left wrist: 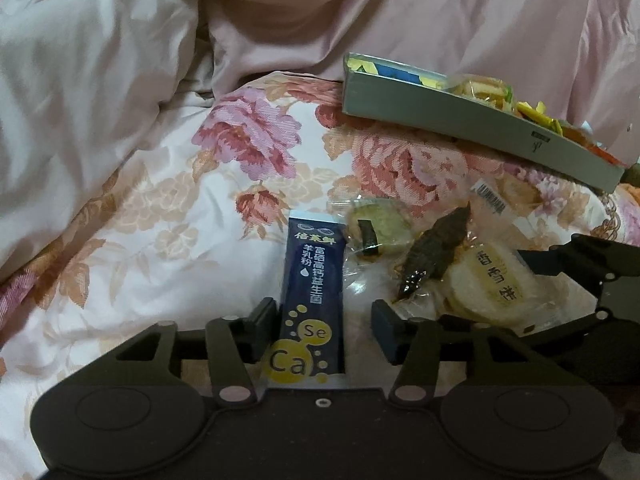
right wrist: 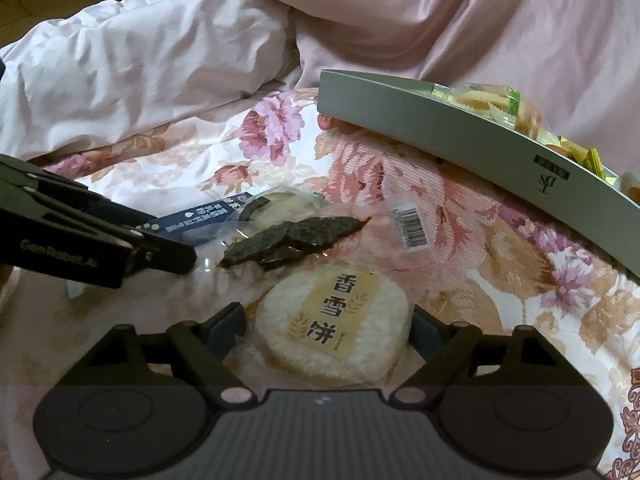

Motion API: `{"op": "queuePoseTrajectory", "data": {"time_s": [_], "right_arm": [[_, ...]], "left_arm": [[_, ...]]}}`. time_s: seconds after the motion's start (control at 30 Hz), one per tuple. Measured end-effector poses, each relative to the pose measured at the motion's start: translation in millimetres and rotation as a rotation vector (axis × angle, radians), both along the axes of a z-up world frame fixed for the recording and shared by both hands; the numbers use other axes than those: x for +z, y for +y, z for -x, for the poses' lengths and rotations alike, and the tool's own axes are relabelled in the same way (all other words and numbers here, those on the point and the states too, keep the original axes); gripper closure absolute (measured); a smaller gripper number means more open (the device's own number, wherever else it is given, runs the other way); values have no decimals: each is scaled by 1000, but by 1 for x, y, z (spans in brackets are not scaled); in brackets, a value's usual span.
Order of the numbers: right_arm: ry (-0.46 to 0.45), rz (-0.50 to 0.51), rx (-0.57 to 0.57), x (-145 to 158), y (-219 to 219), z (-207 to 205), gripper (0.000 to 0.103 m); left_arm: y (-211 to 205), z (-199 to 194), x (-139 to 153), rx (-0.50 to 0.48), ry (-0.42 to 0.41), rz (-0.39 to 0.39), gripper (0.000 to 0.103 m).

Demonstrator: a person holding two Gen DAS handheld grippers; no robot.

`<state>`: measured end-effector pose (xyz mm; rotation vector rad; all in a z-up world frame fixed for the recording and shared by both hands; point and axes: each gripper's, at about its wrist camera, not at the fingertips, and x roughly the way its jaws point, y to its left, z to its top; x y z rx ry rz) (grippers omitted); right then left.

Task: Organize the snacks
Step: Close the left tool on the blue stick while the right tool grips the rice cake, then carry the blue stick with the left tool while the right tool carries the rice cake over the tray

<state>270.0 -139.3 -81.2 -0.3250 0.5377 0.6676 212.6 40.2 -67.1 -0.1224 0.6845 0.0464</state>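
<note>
On a floral bed (left wrist: 168, 208), the left gripper (left wrist: 320, 316) straddles a dark sachet (left wrist: 310, 280), jaws spread; the right gripper (right wrist: 326, 320) brackets a rice cracker (right wrist: 334, 320), grip unclear.

The bedsheet (left wrist: 192, 216) is cream-white with a woven pattern of pink, rose and tan flowers, and the duvet (left wrist: 440, 20) bunched behind it is plain dusty pink. The sachet (left wrist: 312, 280) is dark navy with white lettering and yellow circles, while the round rice cracker pack (right wrist: 336, 328) is white with a beige label in dark characters, beside a dark green-black seaweed snack (right wrist: 292, 240). The box (right wrist: 460, 140) is flat grey, holding yellow, green and orange wrappers, and both claws are black.
</note>
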Motion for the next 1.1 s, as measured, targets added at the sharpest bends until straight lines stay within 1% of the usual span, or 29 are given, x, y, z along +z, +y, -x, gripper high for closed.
{"op": "queuePoseTrajectory", "data": {"time_s": [0.1,0.23,0.33,0.37,0.5,0.7,0.77,0.87,0.93,1.03,1.07,1.1], "right_arm": [[-4,3,4,0,0,1,19],[-5,3,8,-1,1,1,21],[-7,3,10,-1,1,2,22],[-7,3,10,-1,1,2,22],[-15,4,0,0,2,4,24],[-42,65,-18,3,7,13,25],[-58,86,-16,4,9,17,25],[-83,105,-9,4,11,21,25],[-95,110,5,5,12,24,25],[-99,88,55,8,13,30,25],[-105,84,68,9,14,32,25],[-122,85,83,10,15,36,25]], "left_arm": [[-3,0,0,-17,6,-30,41],[-4,0,-1,-25,14,-49,41],[-4,2,0,-16,14,-52,48],[-3,2,0,-8,11,-50,52],[2,5,0,33,-1,-8,66],[-5,9,1,63,-11,-32,71],[-5,11,2,81,-16,-10,72],[-1,14,3,106,-23,53,73],[2,17,5,116,-34,119,74],[6,19,6,110,-54,236,74],[6,20,7,105,-61,262,74],[4,20,8,101,-69,268,74]]}}
